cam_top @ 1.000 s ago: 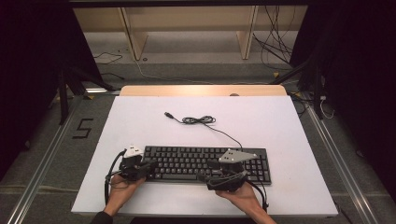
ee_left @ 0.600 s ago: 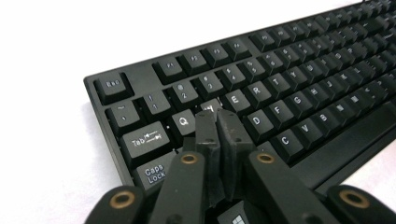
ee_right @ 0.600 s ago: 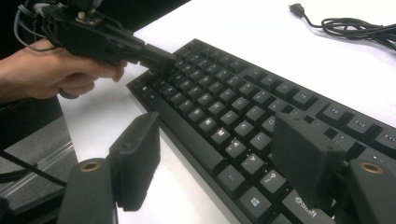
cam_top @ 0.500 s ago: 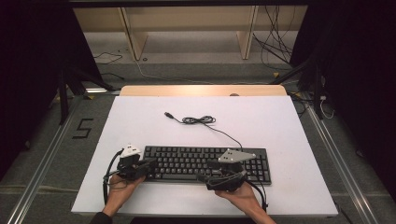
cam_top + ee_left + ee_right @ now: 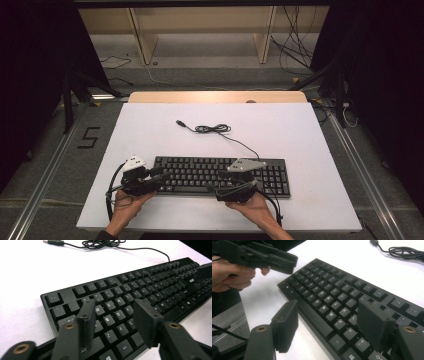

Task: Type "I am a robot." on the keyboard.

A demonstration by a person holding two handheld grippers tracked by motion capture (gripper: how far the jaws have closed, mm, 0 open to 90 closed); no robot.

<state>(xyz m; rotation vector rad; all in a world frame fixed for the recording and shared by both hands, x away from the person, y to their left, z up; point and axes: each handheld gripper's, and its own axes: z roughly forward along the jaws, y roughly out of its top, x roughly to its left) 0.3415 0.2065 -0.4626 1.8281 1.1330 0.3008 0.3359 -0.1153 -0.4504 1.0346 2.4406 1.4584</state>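
A black keyboard [image 5: 220, 175] lies flat near the front of the white table [image 5: 300, 130]. Its thin cable [image 5: 212, 128] coils behind it and ends in a loose USB plug [image 5: 180, 122]. My left gripper [image 5: 159, 175] is at the keyboard's left end. Its jaws have just been opening and now stand apart above the letter keys [image 5: 117, 315], with nothing gripped between them [image 5: 113, 307]. My right gripper [image 5: 216, 181] is open at the front edge, right of the middle. One of its jaws hangs over the keys [image 5: 342, 312] and the other over the table [image 5: 328, 310].
A wooden strip [image 5: 215, 96] borders the table's far edge, with open shelving [image 5: 200, 35] behind it. Loose cables [image 5: 295, 55] lie on the floor at the back right. A "5" [image 5: 89, 137] is marked on the floor at the left. Bare tabletop surrounds the keyboard.
Both hands and the keyboard stay where they were. The left gripper's jaws look further apart than before.
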